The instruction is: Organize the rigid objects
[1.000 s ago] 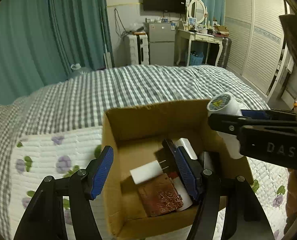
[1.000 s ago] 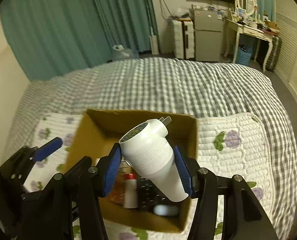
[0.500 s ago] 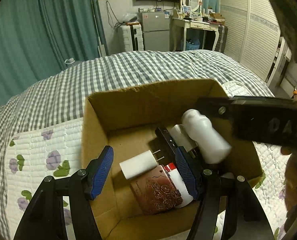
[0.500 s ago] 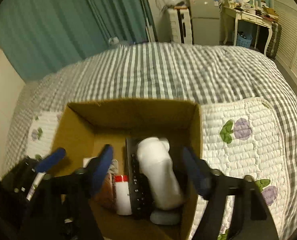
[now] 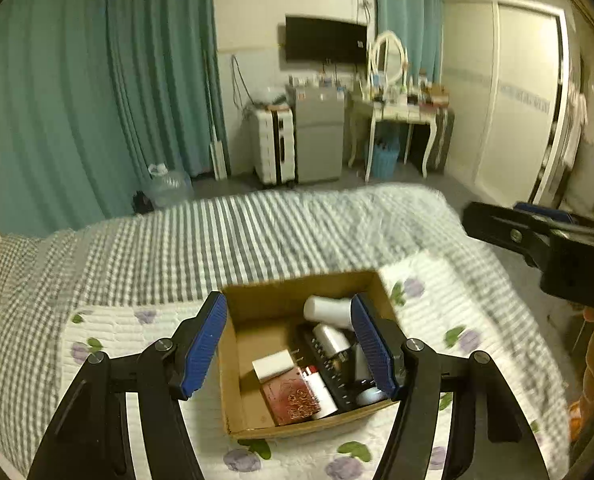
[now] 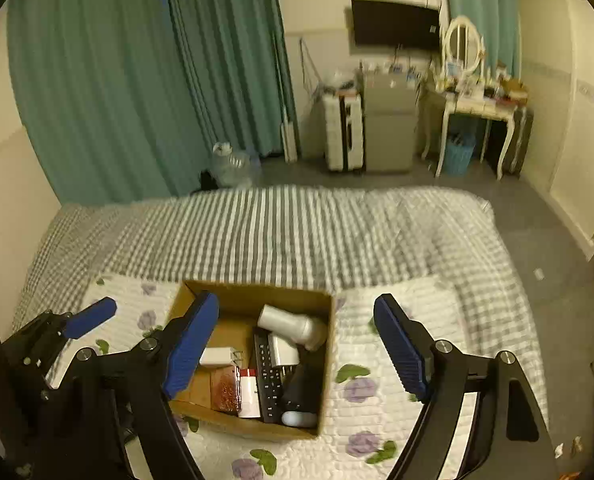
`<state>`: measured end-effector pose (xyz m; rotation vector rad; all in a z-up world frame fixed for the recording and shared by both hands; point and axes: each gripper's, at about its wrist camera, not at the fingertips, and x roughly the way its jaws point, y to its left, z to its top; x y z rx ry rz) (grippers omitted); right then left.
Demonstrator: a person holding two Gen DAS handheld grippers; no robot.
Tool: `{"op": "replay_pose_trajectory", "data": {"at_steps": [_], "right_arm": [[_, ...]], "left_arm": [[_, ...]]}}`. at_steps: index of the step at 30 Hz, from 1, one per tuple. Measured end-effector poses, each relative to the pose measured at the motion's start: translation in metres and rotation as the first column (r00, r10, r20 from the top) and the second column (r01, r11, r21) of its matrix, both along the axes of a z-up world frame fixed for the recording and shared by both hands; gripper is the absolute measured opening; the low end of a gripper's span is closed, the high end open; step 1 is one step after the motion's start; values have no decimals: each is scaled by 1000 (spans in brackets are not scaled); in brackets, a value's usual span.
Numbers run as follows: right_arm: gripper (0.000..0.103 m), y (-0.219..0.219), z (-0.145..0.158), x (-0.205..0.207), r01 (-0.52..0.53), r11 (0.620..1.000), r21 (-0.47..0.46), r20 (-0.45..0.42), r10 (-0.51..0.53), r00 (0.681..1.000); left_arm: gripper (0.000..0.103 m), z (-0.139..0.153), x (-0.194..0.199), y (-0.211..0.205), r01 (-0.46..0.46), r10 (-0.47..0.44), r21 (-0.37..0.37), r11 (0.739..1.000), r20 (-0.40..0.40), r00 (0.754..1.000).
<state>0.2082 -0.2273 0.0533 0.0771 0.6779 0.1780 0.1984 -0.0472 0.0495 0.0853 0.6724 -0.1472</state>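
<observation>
A cardboard box [image 5: 233,392] [image 6: 325,360] sits on a white floral quilt on the bed. Inside it lie a white bottle [image 5: 327,312] [image 6: 291,326], a black remote [image 6: 267,380], a white charger [image 5: 273,364], a brown patterned card [image 5: 291,398] and other small items. My left gripper [image 5: 289,346] is open and empty, raised above the box. My right gripper [image 6: 297,346] is open and empty, also raised above the box; it shows at the right edge of the left wrist view [image 5: 537,236].
The bed has a grey checked cover [image 6: 297,224]. Teal curtains [image 6: 137,80], a water jug [image 6: 231,162], a small cabinet [image 6: 385,132] and a dressing table [image 6: 481,108] stand beyond it. A wardrobe [image 5: 509,100] is at the right.
My right gripper opened and let the white bottle go into the box. Both grippers then rose and pulled back from the box.
</observation>
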Motion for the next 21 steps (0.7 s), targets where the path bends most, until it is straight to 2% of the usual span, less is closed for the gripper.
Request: {"op": "replay_pose_trajectory", "data": {"at_steps": [4, 7, 10, 13, 17, 21], "right_arm": [[89, -7, 42, -43, 18, 1000, -16, 88, -16, 996], [93, -10, 67, -78, 29, 999, -34, 161, -23, 987], [97, -11, 82, -111, 33, 999, -34, 221, -25, 975], [103, -11, 86, -133, 31, 999, -25, 258, -24, 966], [103, -7, 77, -159, 43, 998, -49, 283, -27, 959], [103, -8, 61, -178, 51, 997, -49, 295, -34, 955]], "left_arm": [[67, 44, -36, 6, -14, 16, -26, 1000, 68, 998], [73, 65, -61, 10, -26, 31, -38, 999, 118, 993], [73, 79, -91, 8, -28, 29, -7, 1000, 206, 978], [73, 85, -117, 10, -48, 45, 8, 999, 246, 968], [75, 78, -133, 16, -63, 72, -48, 997, 229, 971], [76, 60, -147, 19, -100, 112, -64, 993, 221, 969]]}}
